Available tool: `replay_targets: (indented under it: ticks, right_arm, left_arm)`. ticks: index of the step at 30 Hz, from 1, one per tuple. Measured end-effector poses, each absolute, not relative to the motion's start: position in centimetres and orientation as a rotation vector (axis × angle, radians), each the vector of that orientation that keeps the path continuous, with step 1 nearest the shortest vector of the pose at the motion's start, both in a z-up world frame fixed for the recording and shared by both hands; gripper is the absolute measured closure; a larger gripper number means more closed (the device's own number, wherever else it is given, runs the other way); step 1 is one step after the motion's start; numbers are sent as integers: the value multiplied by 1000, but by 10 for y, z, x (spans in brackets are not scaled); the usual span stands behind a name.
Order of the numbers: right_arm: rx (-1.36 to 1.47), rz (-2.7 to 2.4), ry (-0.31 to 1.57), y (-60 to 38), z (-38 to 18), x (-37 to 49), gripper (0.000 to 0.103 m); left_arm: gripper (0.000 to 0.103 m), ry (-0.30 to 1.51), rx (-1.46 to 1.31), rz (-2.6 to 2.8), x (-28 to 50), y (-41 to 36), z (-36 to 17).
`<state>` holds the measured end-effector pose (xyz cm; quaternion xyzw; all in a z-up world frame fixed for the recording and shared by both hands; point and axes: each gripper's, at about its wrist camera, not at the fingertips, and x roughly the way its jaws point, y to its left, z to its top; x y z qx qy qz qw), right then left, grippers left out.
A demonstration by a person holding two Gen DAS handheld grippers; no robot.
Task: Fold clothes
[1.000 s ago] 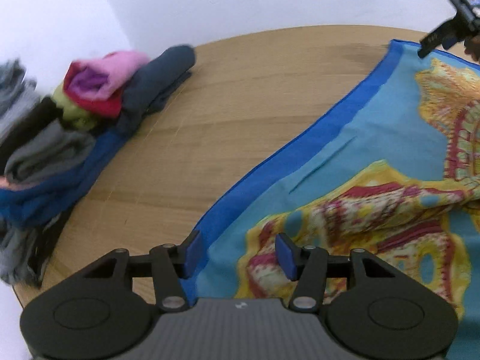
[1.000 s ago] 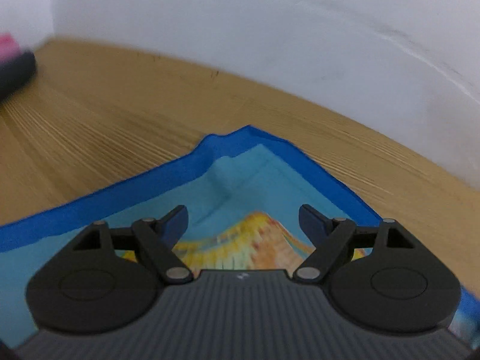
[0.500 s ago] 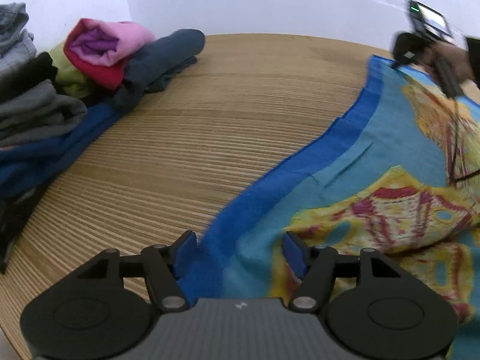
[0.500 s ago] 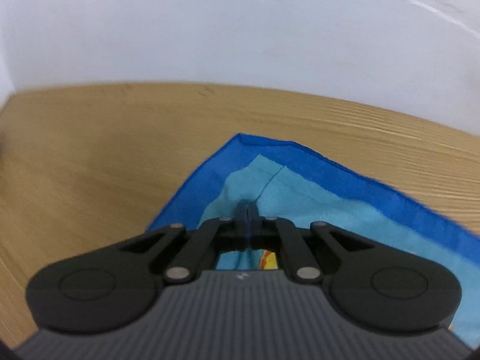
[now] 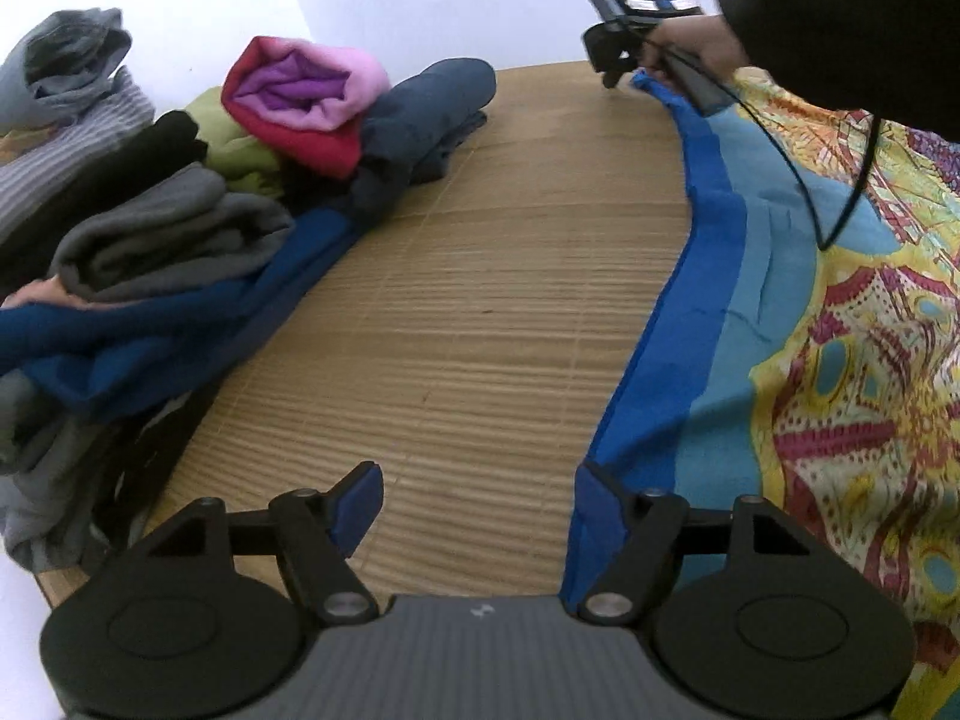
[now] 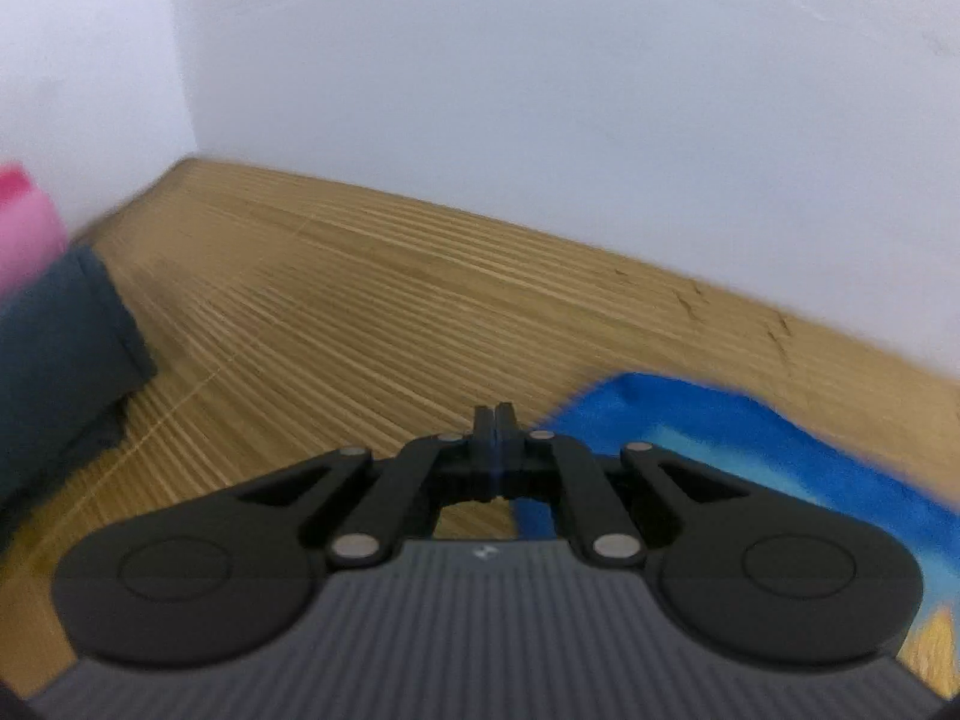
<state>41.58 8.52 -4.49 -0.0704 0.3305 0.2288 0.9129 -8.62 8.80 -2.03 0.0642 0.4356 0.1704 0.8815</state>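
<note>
Left wrist view shows your left gripper [image 5: 474, 510] low over the wooden table [image 5: 480, 300], its jaws opening with only bare wood between them; the right finger [image 5: 594, 510] touches the blue edge of the scarf [image 5: 780, 312]. This scarf lies spread on the right side of the table. Your right gripper [image 5: 618, 69] is at the scarf's far corner, held by your hand [image 5: 696, 48]. Right wrist view, a little blurred, shows its jaws closed tight, and blue cloth seems pinched between them. A pile of folded clothes [image 5: 180, 210] sits on the left side, apart from the scarf
</note>
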Motion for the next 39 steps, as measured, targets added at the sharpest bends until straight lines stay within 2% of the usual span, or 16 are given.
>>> replay_targets:
  ticks: [5,8,10,11,15,19,26,30,32,34,39]
  right_arm:
    - [-29,517,653,51,-10,390,97]
    - [-102,590,720,4,12,363,95]
    - [-173,564,759,-32,18,335,80]
    - [-179,555,789,-51,17,320,79]
    - [-227,566,905,-117,5,257,79]
    - [-388,623,871,-122,-22,200,82]
    - [-309,714,752,-79,-17,193,80]
    - [-204,651,816,-65,-4,200,80]
    - [-117,648,802,-87,12,183,81]
    - [-45,646,793,-122,32,157,72]
    - [56,589,765,-222,66,73,64]
  left_arm:
    - [36,904,102,340,-87,88,-15]
    - [37,844,74,287,-81,84,-5]
    - [37,791,71,235,-74,77,4]
    - [37,768,77,209,-70,73,6]
    - [37,764,111,163,-45,60,-5]
    - [36,836,125,164,-32,55,-24]
    - [38,826,176,204,-52,40,-25]
    - [38,803,190,232,-68,30,-7]
    - [38,791,158,243,-78,26,5]
    - [38,786,109,241,-89,17,16]
    - [37,749,34,154,-125,-38,35]
